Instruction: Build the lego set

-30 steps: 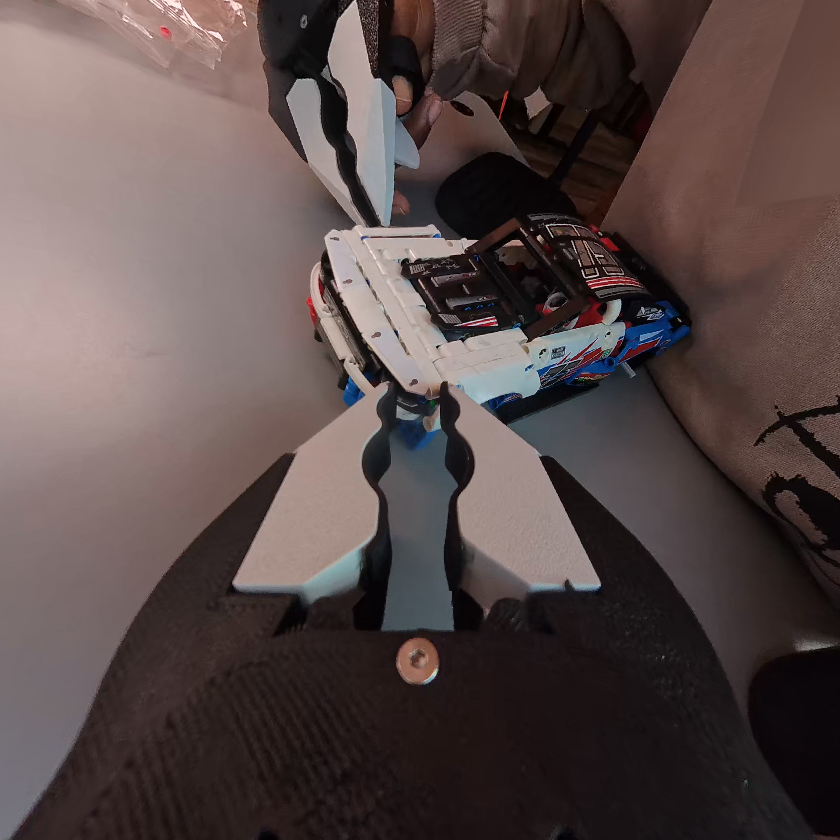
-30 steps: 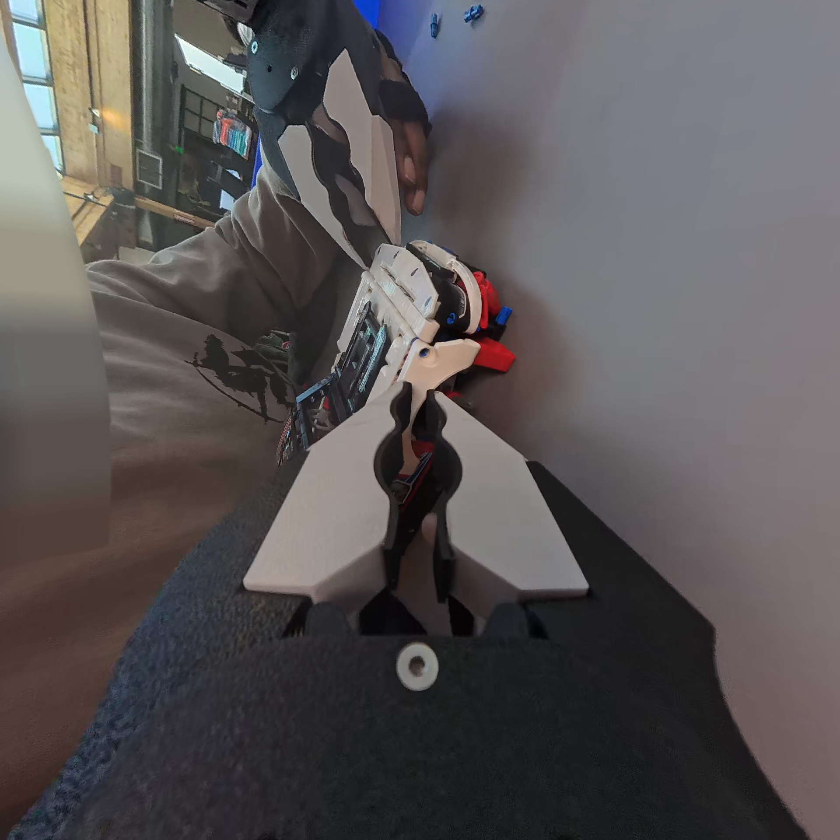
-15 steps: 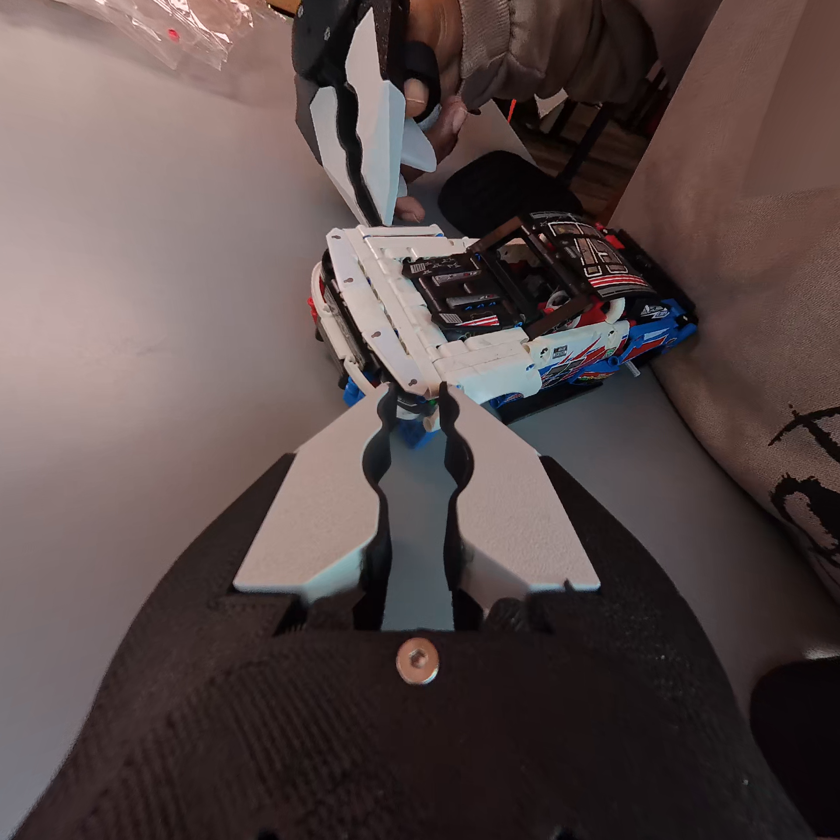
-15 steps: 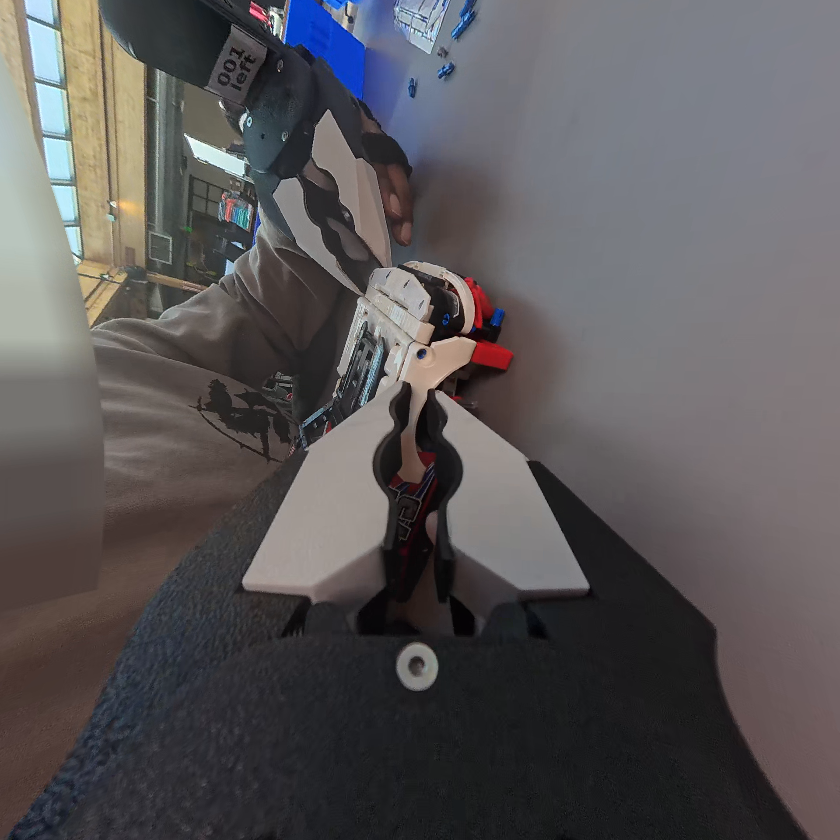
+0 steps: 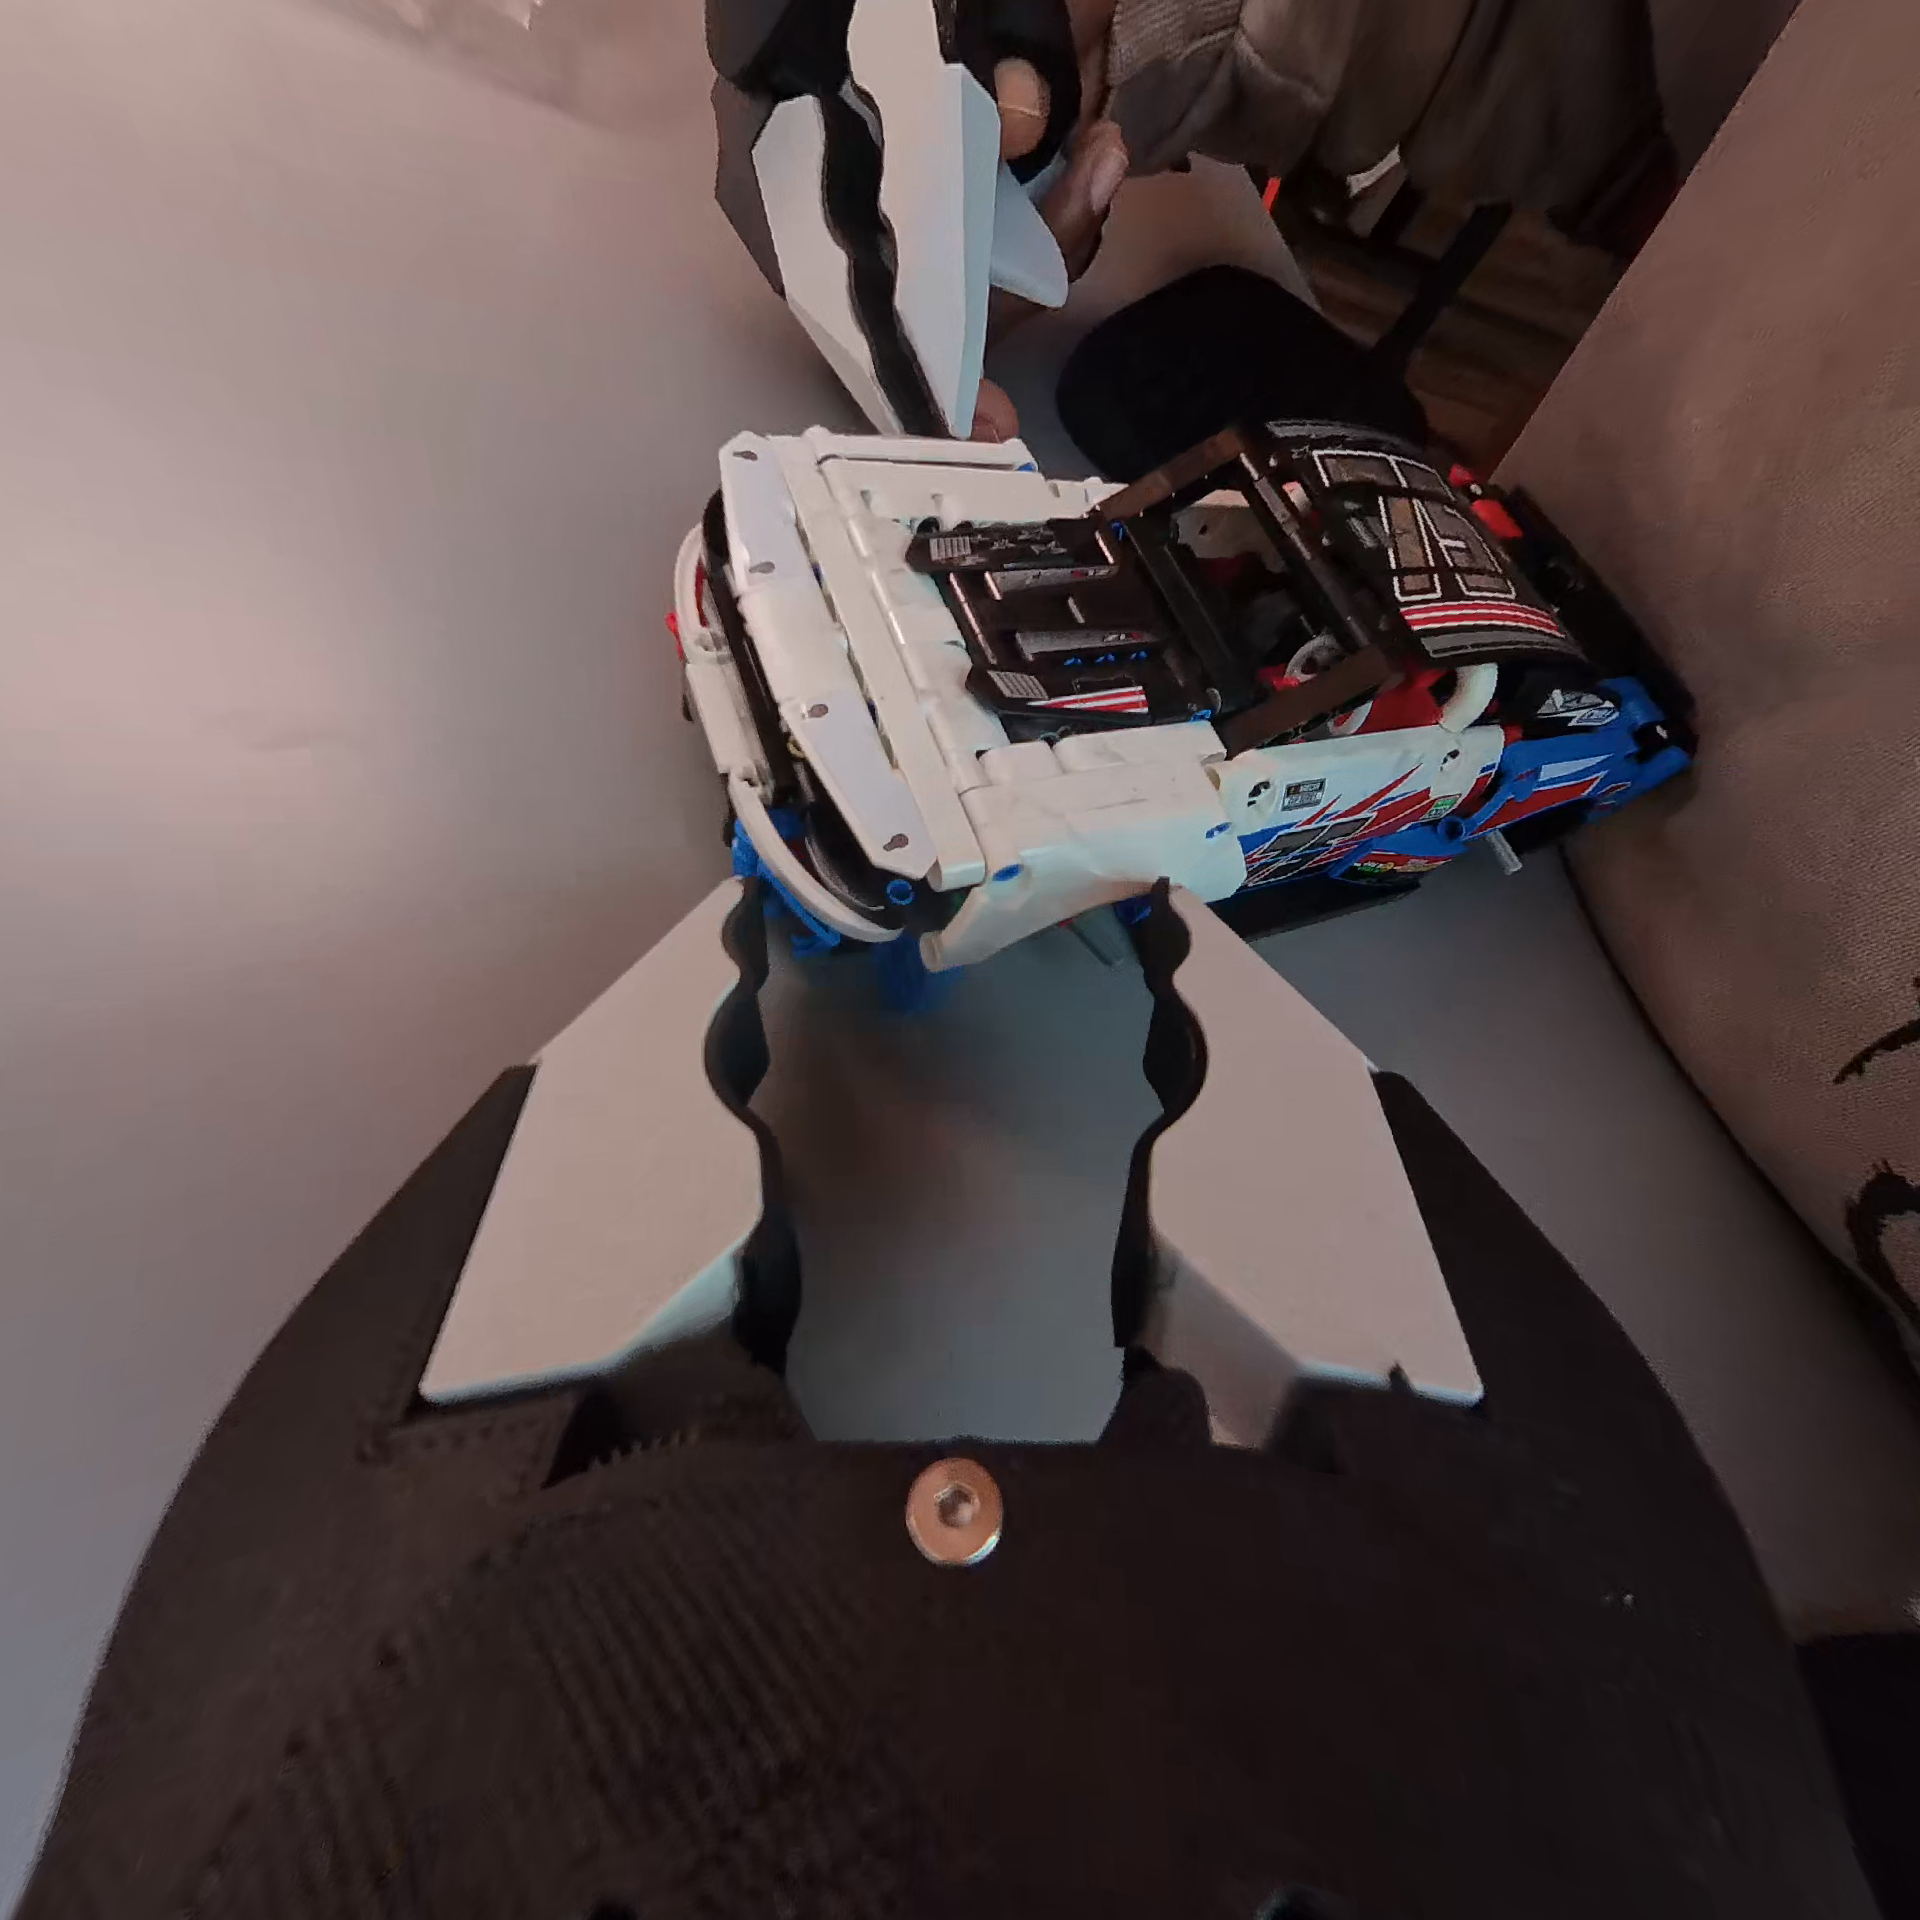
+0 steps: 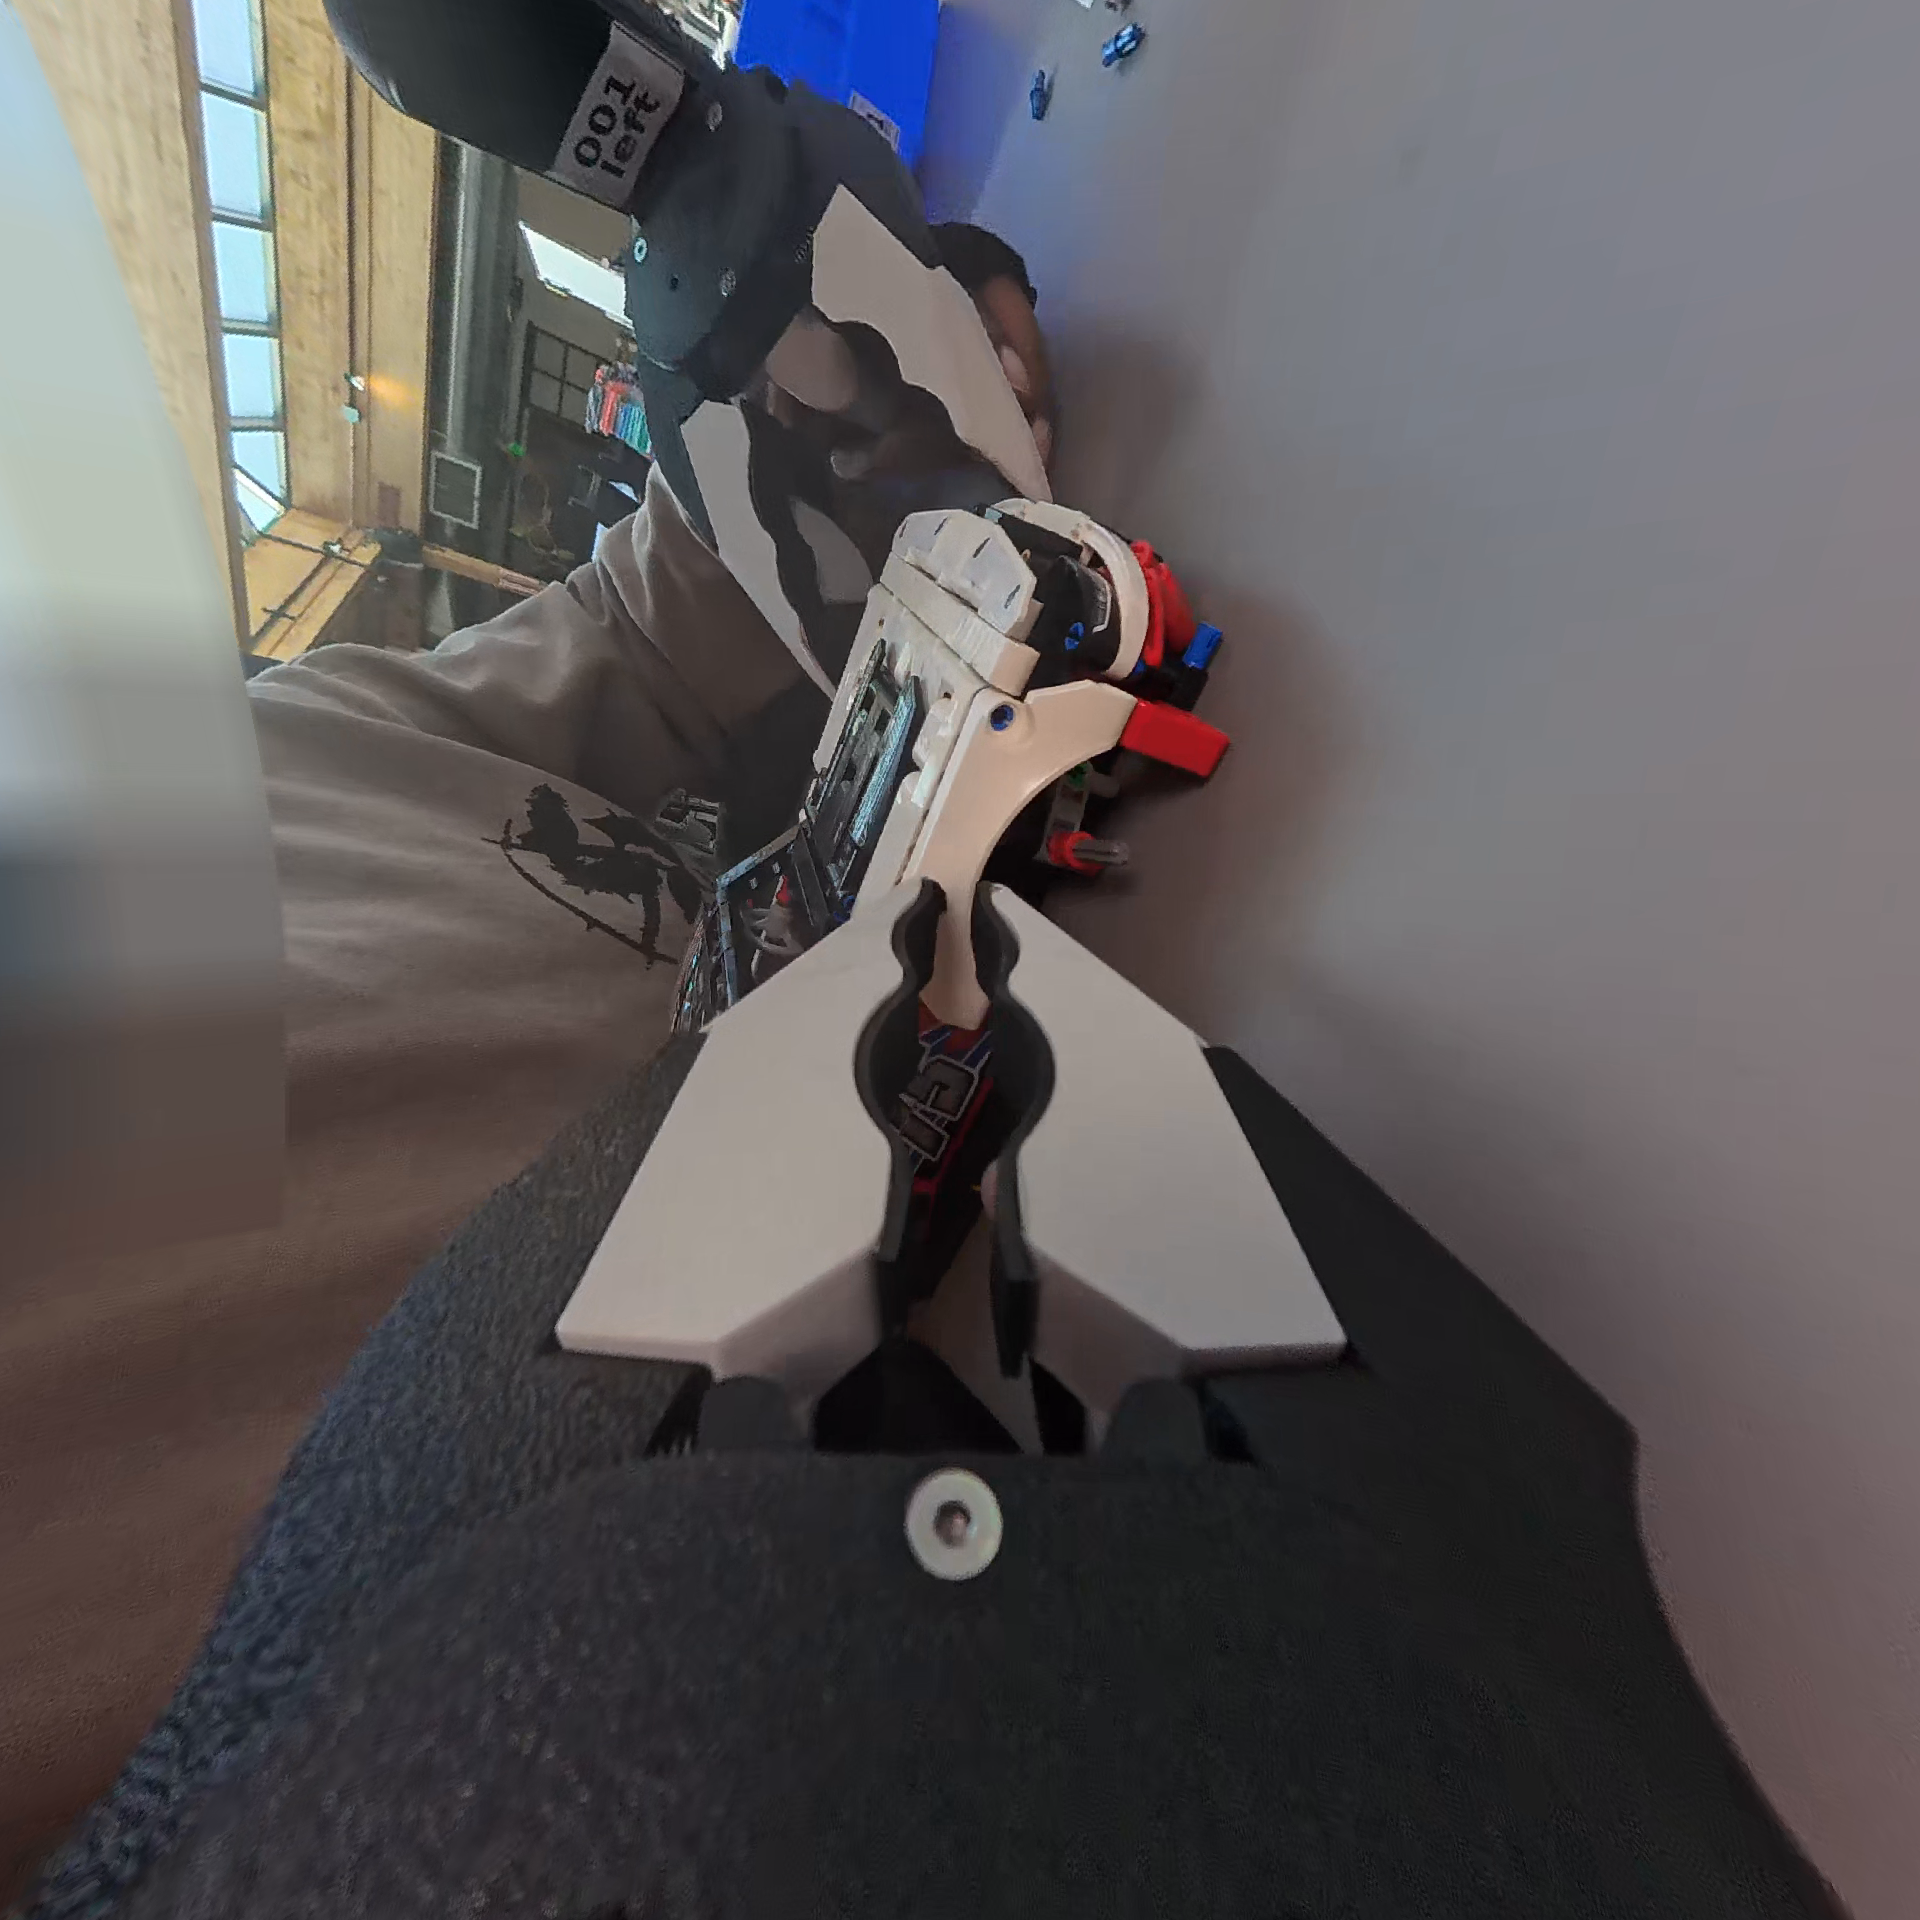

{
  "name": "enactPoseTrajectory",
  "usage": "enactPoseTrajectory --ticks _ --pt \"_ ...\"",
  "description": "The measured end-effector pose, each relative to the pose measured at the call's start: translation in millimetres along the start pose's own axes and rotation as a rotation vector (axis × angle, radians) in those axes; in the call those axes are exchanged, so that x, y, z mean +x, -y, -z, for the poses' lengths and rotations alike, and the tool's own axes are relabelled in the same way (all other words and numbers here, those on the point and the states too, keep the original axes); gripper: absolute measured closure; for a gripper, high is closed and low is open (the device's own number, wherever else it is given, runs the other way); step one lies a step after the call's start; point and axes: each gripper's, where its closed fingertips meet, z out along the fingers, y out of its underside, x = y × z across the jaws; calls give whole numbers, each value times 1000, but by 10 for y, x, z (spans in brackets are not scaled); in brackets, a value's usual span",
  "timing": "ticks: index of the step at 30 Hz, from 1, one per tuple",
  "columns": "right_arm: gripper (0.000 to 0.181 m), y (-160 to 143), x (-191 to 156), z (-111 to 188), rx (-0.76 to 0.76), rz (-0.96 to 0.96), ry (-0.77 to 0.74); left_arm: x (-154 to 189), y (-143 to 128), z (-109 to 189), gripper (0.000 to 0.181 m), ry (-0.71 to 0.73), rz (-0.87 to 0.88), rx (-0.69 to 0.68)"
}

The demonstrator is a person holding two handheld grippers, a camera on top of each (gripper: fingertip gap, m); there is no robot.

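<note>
Lego race car (image 5: pixel 1091 707) sits on the grey table (image 5: pixel 312 623), near the person's sweater. Right gripper (image 6: pixel 961 914) pinches the white side panel (image 6: pixel 1023 769) of the car, probably to keep the model steady. Left gripper (image 5: pixel 951 904) is spread wide just beside the blue front corner, gripping nothing, perhaps ready for the next piece.

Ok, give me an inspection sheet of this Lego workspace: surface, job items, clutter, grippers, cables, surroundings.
Surface: grey table.
Job's things: white, blue and red Lego car, largely assembled, on the table.
Clutter: small blue pieces and a blue object at the far end.
Grippers: left gripper open at the car's front corner; right gripper shut on the car's white panel.
Cables: nothing seen.
Surroundings: person's grey sweatshirt beside the car; windows behind.
</note>
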Motion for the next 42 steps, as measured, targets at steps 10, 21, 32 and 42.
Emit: enactPoseTrajectory --ticks 10,21,32,42 --pt "172 -75 -44 -6 -18 17 41 16 8 -38 109 8 -10 0" --pt "172 -80 -72 -99 24 -25 81 28 -7 -54 108 -7 -23 -18" --pt "174 68 50 66 66 -7 37 -96 157 93 153 -1 74 122" --pt "174 90 59 72 -77 37 3 -91 206 51 158 5 40 125"
